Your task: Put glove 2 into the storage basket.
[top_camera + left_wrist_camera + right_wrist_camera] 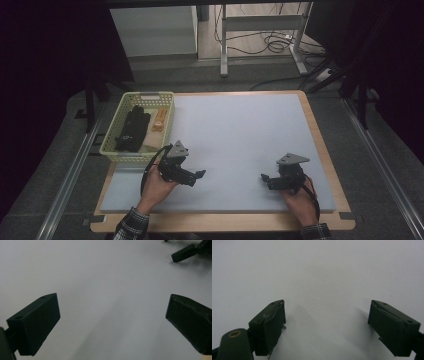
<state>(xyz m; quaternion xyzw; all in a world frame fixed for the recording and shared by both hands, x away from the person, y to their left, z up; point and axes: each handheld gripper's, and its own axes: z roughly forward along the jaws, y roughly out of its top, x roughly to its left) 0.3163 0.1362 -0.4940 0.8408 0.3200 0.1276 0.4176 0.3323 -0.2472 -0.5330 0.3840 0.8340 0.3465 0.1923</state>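
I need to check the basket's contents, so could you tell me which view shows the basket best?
The high view: the basket sits whole at the mat's left edge. Both gripper views face bare mat, away from it.

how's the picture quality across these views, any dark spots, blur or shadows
High view: dim, with near-black side edges, so the black item in the yellow basket loses detail. Left gripper view: soft focus on the mat, near jaws blurred at the edges; the right gripper casts a faint shadow. Right gripper view: even light, no glare, soft shadows beside both jaws.

Pale-yellow basket (114, 150) (black grippers), grey mat (240, 135).
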